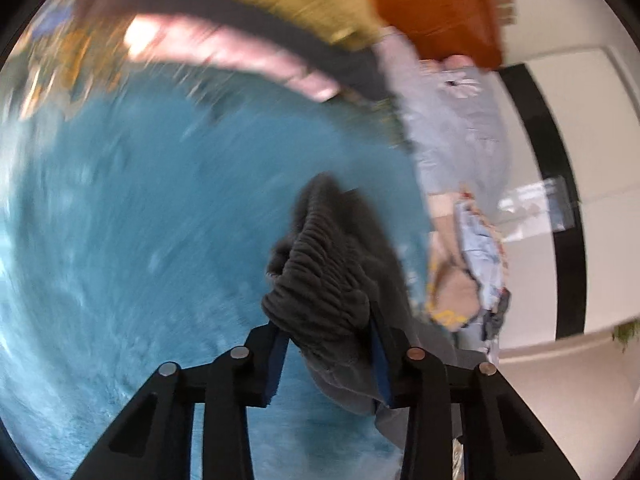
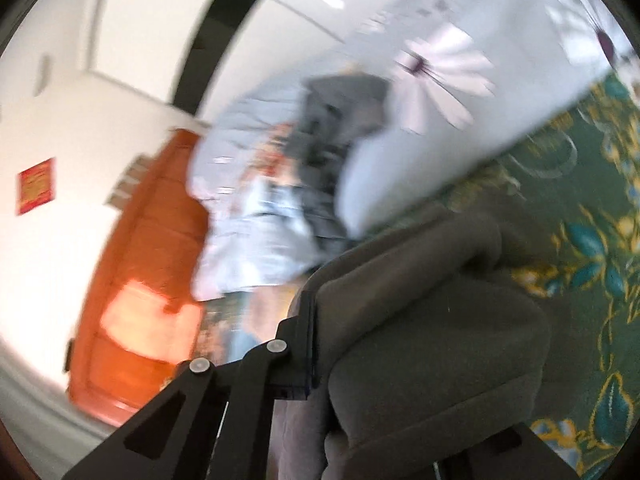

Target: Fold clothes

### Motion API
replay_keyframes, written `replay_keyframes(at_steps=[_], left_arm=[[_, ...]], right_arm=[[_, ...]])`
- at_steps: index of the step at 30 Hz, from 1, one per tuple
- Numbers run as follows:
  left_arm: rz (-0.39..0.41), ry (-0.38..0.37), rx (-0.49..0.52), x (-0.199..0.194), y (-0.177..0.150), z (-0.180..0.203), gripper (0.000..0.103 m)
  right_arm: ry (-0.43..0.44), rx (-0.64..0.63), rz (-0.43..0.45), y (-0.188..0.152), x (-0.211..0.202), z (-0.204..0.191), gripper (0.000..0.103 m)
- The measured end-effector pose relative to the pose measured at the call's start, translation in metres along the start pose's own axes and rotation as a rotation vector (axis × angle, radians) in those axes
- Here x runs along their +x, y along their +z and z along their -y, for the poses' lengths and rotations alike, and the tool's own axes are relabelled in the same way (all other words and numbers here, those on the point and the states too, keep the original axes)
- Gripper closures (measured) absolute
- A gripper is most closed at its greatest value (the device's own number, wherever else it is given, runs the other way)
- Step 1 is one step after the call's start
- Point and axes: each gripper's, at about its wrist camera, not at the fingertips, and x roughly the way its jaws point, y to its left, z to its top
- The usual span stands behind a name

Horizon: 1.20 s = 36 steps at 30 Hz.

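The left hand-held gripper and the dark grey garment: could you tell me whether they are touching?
Touching. The left wrist view shows the dark grey garment bunched between the fingers of the left hand-held gripper, its fabric pressed against the right-hand blue pad.

Left gripper (image 1: 328, 360): pointing downward, black fingers with blue pads (image 1: 380, 360) standing partly apart, gripping a bunched dark grey garment (image 1: 324, 280) lying against the right pad.

Right gripper (image 2: 316, 344): rolled sideways, jaws closed, pinching the grey garment, which is draping over and hiding one finger.
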Motion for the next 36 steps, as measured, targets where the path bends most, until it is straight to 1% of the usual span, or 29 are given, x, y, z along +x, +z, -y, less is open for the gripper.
replay_keyframes(at_steps=[3,5,6,7,9,10,12,13,14,17,19,20,21,23,26,27,28,30,31,33,36], left_arm=[[0.019,-0.064,0.055,-0.024,0.006,0.019,0.065],[0.010,-0.084,0.101,-0.039,0.005,0.013,0.065],[0.005,-0.093,0.125,-0.046,0.004,0.009,0.065],[-0.016,-0.083,0.132,-0.048,0.003,-0.001,0.065],[-0.090,-0.071,0.087,-0.034,-0.002,-0.025,0.065],[-0.128,-0.066,0.061,-0.026,-0.005,-0.038,0.065],[-0.171,-0.022,0.044,-0.017,-0.013,-0.053,0.065],[-0.189,0.003,0.038,-0.012,-0.018,-0.059,0.065],[-0.208,0.027,0.032,-0.008,-0.023,-0.066,0.065],[-0.222,0.004,-0.008,-0.009,-0.024,-0.074,0.064],[-0.227,0.006,-0.002,-0.011,-0.024,-0.071,0.063],[-0.228,0.010,0.010,-0.013,-0.025,-0.068,0.062],[-0.227,0.017,0.017,-0.014,-0.026,-0.066,0.058],[-0.227,0.017,0.005,-0.018,-0.026,-0.068,0.056],[-0.218,0.014,-0.034,-0.027,-0.024,-0.076,0.053],[-0.207,0.019,-0.043,-0.032,-0.023,-0.079,0.051],[-0.196,0.023,-0.052,-0.037,-0.022,-0.082,0.050],[-0.153,0.039,-0.065,-0.050,-0.017,-0.087,0.047],[-0.128,0.051,-0.072,-0.057,-0.013,-0.089,0.047],[-0.090,0.071,-0.035,-0.068,-0.011,-0.079,0.047],[-0.034,0.102,0.030,-0.083,-0.008,-0.061,0.045]], right_arm=[[0.068,-0.046,0.026,-0.009,-0.040,-0.016,0.095],[0.098,-0.065,0.047,-0.022,-0.072,-0.016,0.095],[0.098,-0.072,0.054,-0.031,-0.090,-0.010,0.095],[0.077,-0.077,0.052,-0.043,-0.105,0.001,0.095],[0.000,-0.063,0.016,-0.066,-0.123,0.029,0.095],[-0.039,-0.039,-0.010,-0.076,-0.127,0.045,0.095],[-0.126,0.035,-0.067,-0.099,-0.128,0.080,0.095],[-0.146,0.071,-0.086,-0.110,-0.129,0.094,0.095],[-0.154,0.100,-0.093,-0.119,-0.131,0.105,0.095],[-0.136,0.159,-0.081,-0.128,-0.139,0.119,0.095],[-0.127,0.181,-0.091,-0.127,-0.140,0.121,0.095],[-0.133,0.175,-0.103,-0.127,-0.141,0.119,0.095],[-0.140,0.168,-0.109,-0.126,-0.142,0.118,0.094],[-0.150,0.153,-0.119,-0.126,-0.148,0.116,0.092],[-0.165,0.162,-0.111,-0.127,-0.169,0.120,0.081],[-0.171,0.167,-0.103,-0.128,-0.177,0.122,0.071],[-0.179,0.172,-0.089,-0.129,-0.187,0.125,0.069],[-0.190,0.177,-0.070,-0.129,-0.203,0.127,0.069],[-0.195,0.178,-0.062,-0.128,-0.210,0.128,0.069],[-0.204,0.180,-0.046,-0.128,-0.225,0.129,0.069],[-0.258,0.116,-0.031,-0.123,-0.232,0.111,0.069]])
